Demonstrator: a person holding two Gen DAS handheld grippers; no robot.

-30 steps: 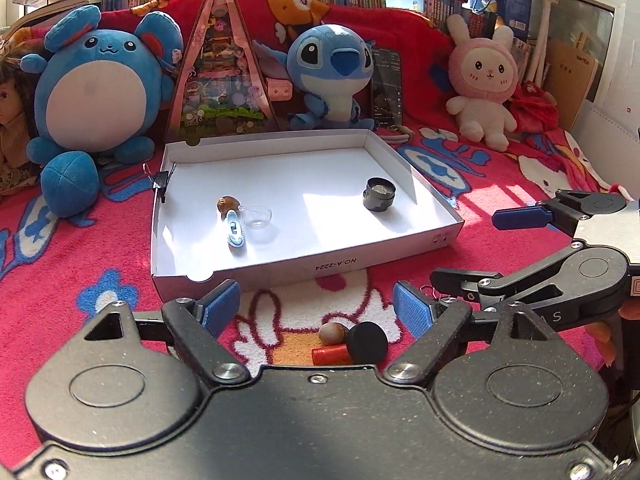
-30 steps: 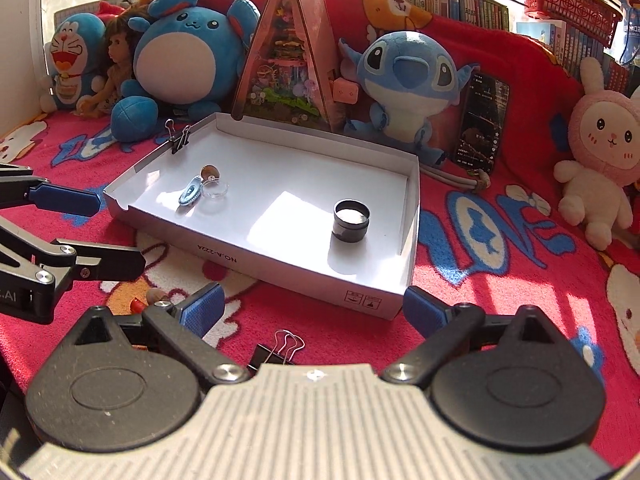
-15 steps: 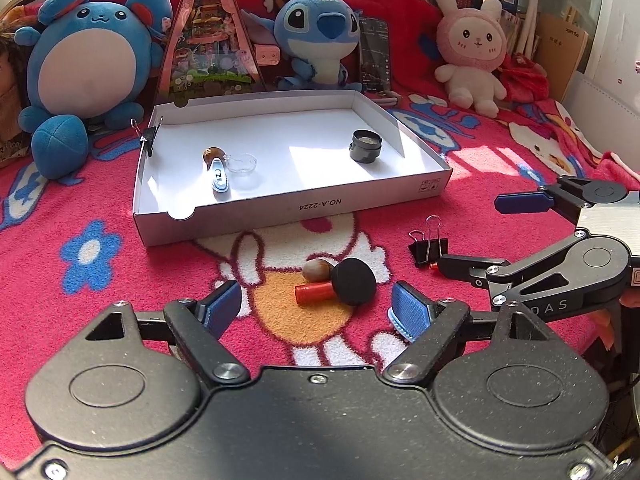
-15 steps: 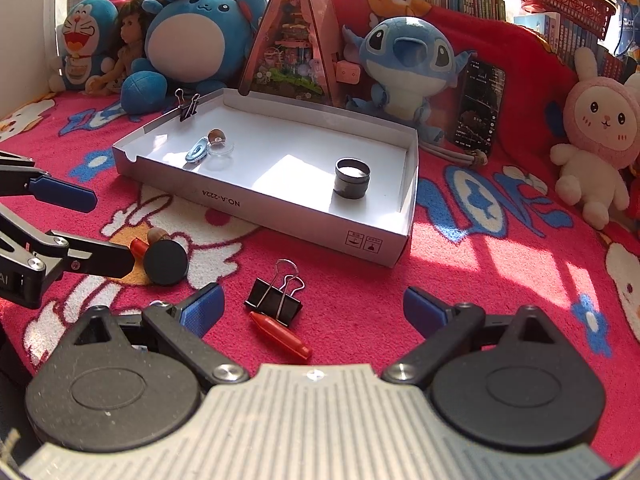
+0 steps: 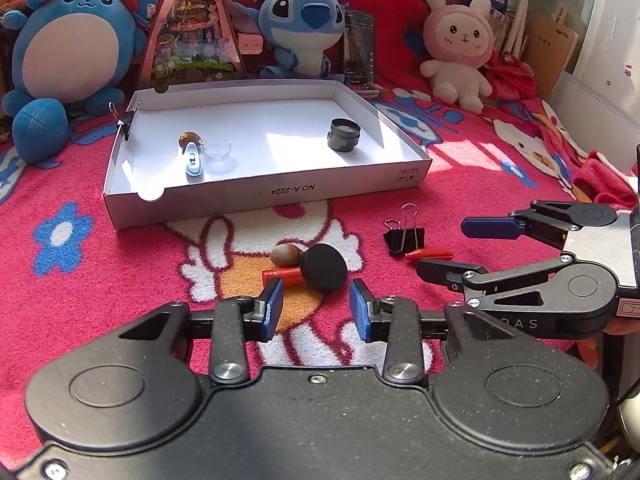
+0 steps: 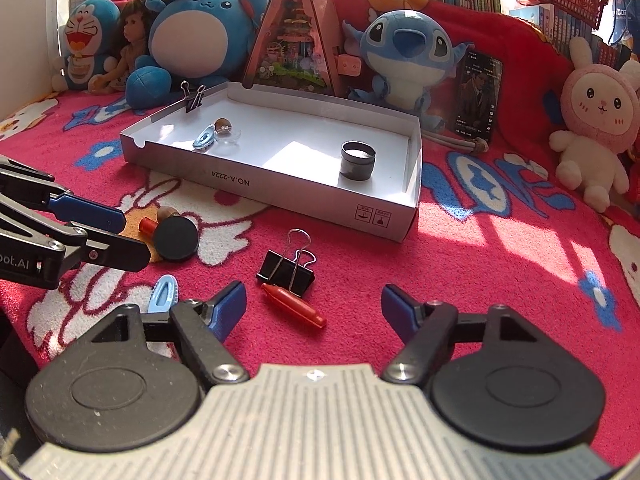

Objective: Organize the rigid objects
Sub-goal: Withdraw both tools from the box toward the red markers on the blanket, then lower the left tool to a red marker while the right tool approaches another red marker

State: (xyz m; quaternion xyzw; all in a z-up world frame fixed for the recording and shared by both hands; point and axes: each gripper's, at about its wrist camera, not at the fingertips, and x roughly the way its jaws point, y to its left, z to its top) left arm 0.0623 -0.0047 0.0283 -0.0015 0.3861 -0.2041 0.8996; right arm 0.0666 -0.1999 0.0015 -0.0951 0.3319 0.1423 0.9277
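Observation:
On the red blanket a black disc [image 5: 323, 267], a red cylinder [image 5: 285, 275] and a brown nut [image 5: 286, 255] lie together. My left gripper [image 5: 316, 306] is just short of them, jaws closing, with nothing between the pads. A red crayon [image 6: 294, 306] and a black binder clip [image 6: 286, 272] lie in front of my right gripper [image 6: 314, 306]. Its jaws are closing too; the crayon lies in the gap, untouched. The white box [image 5: 260, 196] beyond holds a black ring [image 5: 344, 135], a glass dish [image 5: 216, 148], a blue clip [image 5: 193, 158] and a nut [image 5: 189, 137].
A light blue clip [image 6: 163, 298] lies by my right gripper's left finger. Another binder clip [image 6: 193, 98] grips the box's left wall. Plush toys [image 5: 298, 26], a triangular tin [image 5: 192, 36] and a phone [image 6: 478, 96] line the back. Bare blanket stretches to the right.
Both grippers sank and drew back from the box, bringing the loose items on the blanket into fuller view. Both pairs of jaws narrowed, the left much more.

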